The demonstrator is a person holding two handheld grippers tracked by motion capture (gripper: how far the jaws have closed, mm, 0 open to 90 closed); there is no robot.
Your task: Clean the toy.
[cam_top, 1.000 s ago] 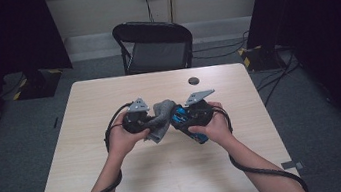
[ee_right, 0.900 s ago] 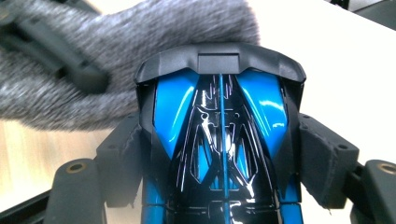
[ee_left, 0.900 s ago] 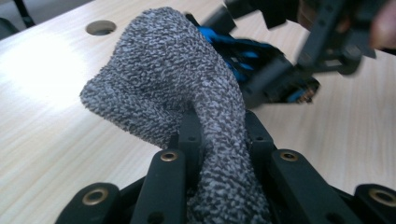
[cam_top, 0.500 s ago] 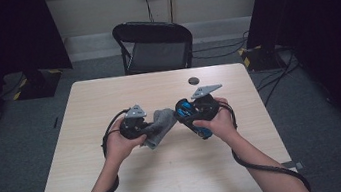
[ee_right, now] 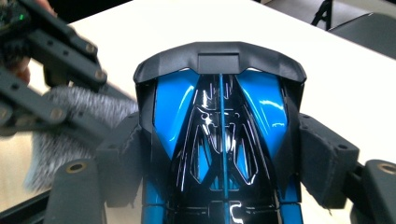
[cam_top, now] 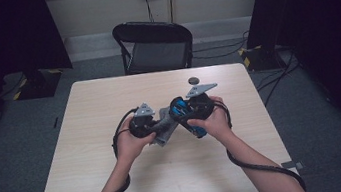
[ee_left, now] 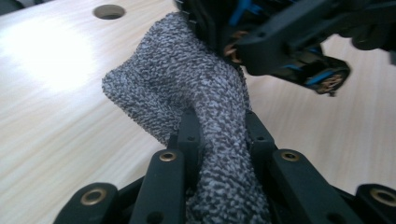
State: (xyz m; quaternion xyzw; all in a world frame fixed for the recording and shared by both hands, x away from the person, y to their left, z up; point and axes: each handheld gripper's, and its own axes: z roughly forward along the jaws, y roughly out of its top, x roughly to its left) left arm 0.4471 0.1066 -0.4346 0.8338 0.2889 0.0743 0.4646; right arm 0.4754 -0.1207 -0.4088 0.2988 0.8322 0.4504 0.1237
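The blue and black toy car (ee_right: pixel 219 140) sits between the jaws of the right gripper (cam_top: pixel 196 115), which squeeze its sides and hold it up just above the table (cam_top: pixel 120 184). Pressed against the car is a grey fuzzy cloth (ee_left: pixel 187 93), bunched up and pinched tight in the left gripper (ee_left: pixel 219 140). In the high view the cloth (cam_top: pixel 165 129) hangs between the two hands, near the middle of the table.

A moment ago the two grippers were a little farther back on the table. Now both have come closer to the person, and the left one has dropped a bit lower. The cloth is still on the car, so I think the person is wiping it clean, and the wiping is not finished.

I can see no words, brand or label on the car or the cloth.
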